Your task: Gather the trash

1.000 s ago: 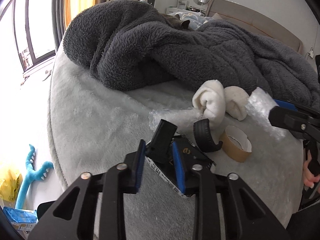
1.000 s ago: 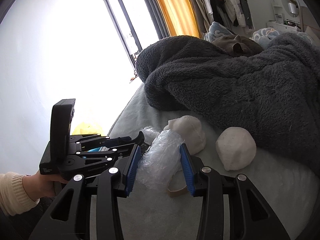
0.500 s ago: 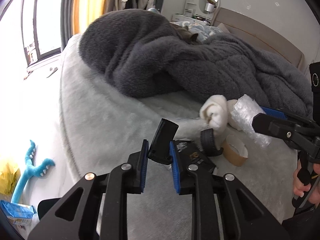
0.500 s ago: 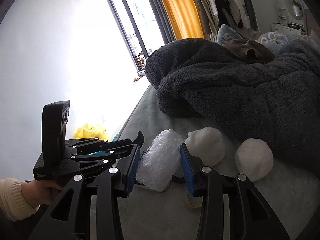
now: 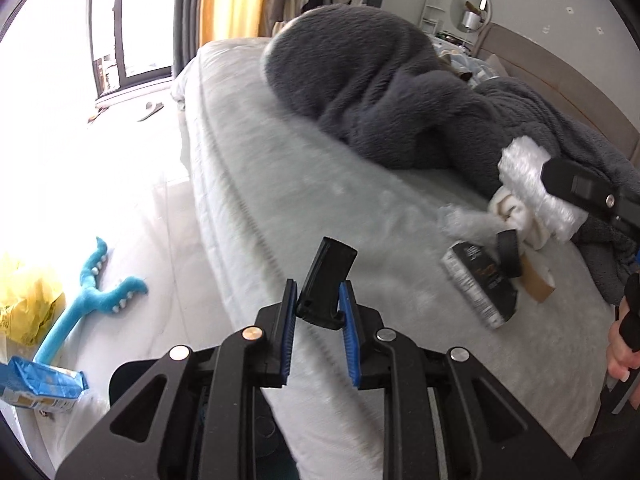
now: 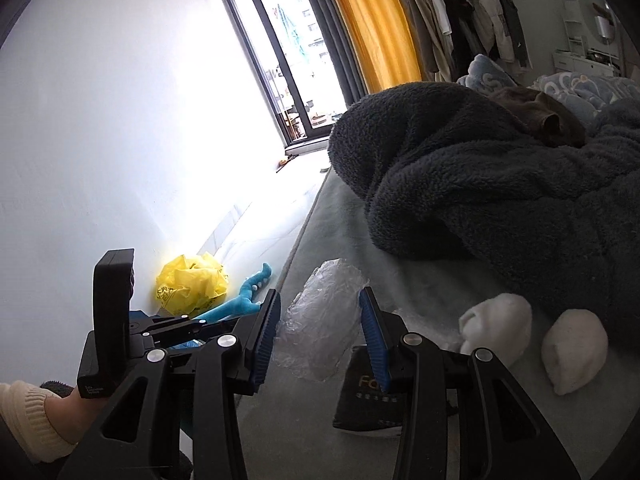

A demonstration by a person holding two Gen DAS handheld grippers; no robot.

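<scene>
Left tool (image 5: 318, 306) is pinching a black plastic piece (image 5: 327, 280), right tool (image 6: 319, 326) is pinching bubble wrap (image 6: 320, 320); a pale bed (image 5: 320, 208) is being overlain by a grey blanket (image 5: 384, 92).

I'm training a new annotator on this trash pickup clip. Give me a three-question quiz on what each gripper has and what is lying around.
1. True or false: the left gripper is shut on a small black plastic piece.
2. What does the right gripper hold? A) a rolled white sock B) crumpled clear plastic wrap C) a tape roll
3. Fill in: on the floor beside the bed, next to the blue plush toy, lies a crumpled ____ plastic bag.

Key
1. True; both blue pads press on it.
2. B; the plastic wrap sits between the pads, while the two white socks stay on the bed.
3. Yellow; the bag sits near the wall.
</scene>
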